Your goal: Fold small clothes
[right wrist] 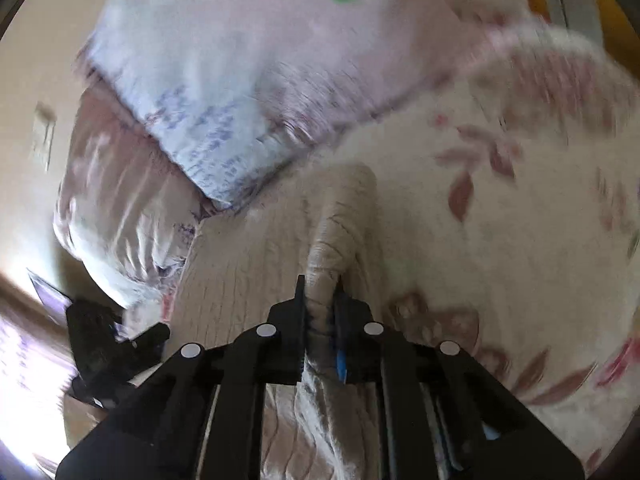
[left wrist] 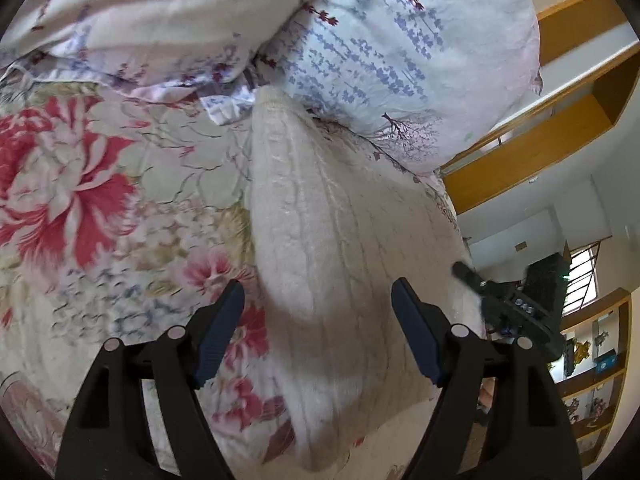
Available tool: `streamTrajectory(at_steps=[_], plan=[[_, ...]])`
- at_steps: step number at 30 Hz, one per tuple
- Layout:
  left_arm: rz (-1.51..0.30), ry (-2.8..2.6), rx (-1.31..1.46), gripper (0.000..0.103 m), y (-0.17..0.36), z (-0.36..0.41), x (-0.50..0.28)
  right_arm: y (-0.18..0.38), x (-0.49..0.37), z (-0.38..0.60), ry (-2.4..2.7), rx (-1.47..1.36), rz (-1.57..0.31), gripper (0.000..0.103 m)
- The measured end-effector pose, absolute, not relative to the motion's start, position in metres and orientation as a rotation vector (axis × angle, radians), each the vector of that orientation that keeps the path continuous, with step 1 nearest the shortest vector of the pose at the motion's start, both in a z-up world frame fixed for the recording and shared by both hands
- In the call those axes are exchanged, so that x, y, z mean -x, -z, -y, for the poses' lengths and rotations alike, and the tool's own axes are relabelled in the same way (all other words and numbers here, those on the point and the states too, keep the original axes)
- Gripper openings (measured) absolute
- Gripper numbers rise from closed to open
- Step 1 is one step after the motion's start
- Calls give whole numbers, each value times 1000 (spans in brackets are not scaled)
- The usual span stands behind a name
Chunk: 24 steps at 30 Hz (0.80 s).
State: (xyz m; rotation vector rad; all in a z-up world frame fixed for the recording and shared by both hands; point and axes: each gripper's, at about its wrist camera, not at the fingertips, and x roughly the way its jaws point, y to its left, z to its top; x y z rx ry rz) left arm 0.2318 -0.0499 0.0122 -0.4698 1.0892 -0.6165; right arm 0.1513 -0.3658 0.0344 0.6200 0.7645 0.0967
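A cream cable-knit sweater (left wrist: 328,216) lies on the floral bedspread (left wrist: 100,184), running from the pillows toward me. My left gripper (left wrist: 318,296) is open just above it, one finger on each side of the knit, holding nothing. My right gripper (right wrist: 320,288) is shut on a bunched fold of the same sweater (right wrist: 340,216) and lifts it off the bed. The right gripper also shows in the left wrist view (left wrist: 480,280) at the sweater's right edge. The right wrist view is blurred by motion.
A blue-flowered pillow (left wrist: 400,48) and a rumpled quilt (left wrist: 140,12) lie at the head of the bed, just past the sweater. The bed's right edge (left wrist: 452,208) drops off to the room, with wooden shelves (left wrist: 592,380) beyond.
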Motion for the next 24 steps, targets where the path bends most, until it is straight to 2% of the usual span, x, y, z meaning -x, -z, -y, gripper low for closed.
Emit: streamTrajectory(at_steps=[3, 7, 9, 13, 18, 19, 20, 24], plan=[[-1087, 620, 451, 76, -11, 55, -233, -47, -145, 365, -40, -538, -697, 10], [-1099, 629, 447, 76, -6, 61, -234, -12, -161, 374, 42, -555, -833, 10], [-1098, 629, 446, 77, -6, 60, -233, -11, -160, 379, 21, -604, -822, 12], [-1091, 621, 449, 79, -7, 56, -236, -13, -158, 399, -29, -767, -798, 32], [-1093, 603, 441, 80, -7, 61, -244, -6, -176, 405, -50, -850, -815, 32], [-1089, 600, 431, 80, -8, 63, -245, -5, -181, 402, -58, -847, -823, 30], [-1085, 598, 422, 80, -8, 64, -245, -5, -185, 398, -70, -827, -824, 13], [-1069, 578, 365, 81, -13, 70, -245, -22, -185, 392, -22, -707, -743, 9]])
